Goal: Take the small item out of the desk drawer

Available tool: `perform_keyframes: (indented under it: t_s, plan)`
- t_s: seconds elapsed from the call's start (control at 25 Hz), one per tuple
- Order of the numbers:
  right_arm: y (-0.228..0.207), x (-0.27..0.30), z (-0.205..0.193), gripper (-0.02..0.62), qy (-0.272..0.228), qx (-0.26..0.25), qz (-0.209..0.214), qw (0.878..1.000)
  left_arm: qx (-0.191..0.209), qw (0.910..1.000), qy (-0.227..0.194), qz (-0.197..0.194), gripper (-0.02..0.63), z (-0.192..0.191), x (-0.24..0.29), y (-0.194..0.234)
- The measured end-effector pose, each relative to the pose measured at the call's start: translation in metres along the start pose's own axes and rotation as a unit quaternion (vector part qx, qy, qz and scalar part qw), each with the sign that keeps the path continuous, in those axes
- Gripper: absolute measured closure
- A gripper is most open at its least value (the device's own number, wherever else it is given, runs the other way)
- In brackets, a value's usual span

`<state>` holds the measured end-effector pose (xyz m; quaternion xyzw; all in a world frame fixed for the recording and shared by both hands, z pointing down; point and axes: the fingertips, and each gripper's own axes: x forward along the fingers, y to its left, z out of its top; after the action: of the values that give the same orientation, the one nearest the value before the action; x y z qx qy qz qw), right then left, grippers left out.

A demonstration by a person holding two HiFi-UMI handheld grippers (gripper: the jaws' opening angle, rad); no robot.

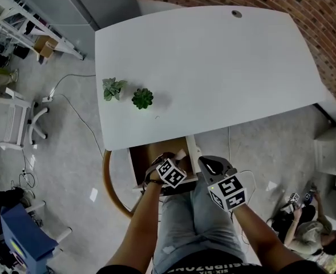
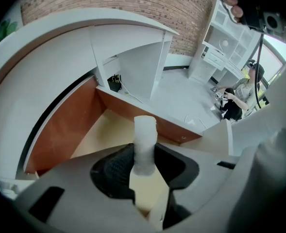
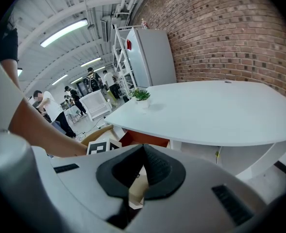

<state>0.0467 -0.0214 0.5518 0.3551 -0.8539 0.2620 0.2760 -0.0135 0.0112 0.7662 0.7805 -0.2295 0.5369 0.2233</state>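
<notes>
The left gripper [image 2: 143, 152] is clamped on the small item [image 2: 144, 130]. Its black, finely ribbed pads press on either side of a stubby white cylinder with a matte, slightly frosted surface. The item stands upright and its flat top rises above the jaw tips. It is held over the open drawer [image 2: 65, 127], not lying on the drawer's floor. The gripper's body is smooth grey moulded plastic and it carries a cube printed with black-and-white squares.

The drawer is a shallow box of wood, with reddish-brown side walls and a pale, bare, plywood-coloured bottom. It is pulled out from under the white desk [image 1: 213, 61], whose top is broad, smooth and curved along its edges.

The right gripper [image 3: 143, 149] hangs just beside the left one, above the person's lap. Its ribbed black jaws meet at the tips and nothing is between them.

Two small potted plants sit close together near the desk's left edge. One is pale and spiky [image 1: 113, 88], the other a darker green rosette [image 1: 142, 99]. A rough red brick wall [image 1: 304, 4] runs behind the desk, and the floor is mottled grey.
</notes>
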Motion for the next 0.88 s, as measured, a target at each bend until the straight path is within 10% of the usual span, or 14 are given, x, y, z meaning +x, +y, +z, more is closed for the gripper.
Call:
perform_keyframes:
  t_s: [0.88]
  plan:
    - [0.011, -0.031, 0.033, 0.598, -0.002, -0.023, 0.011, 1.0, -0.041, 0.9979, -0.037, 0.032, 0.477, 0.003, -0.068, -0.007]
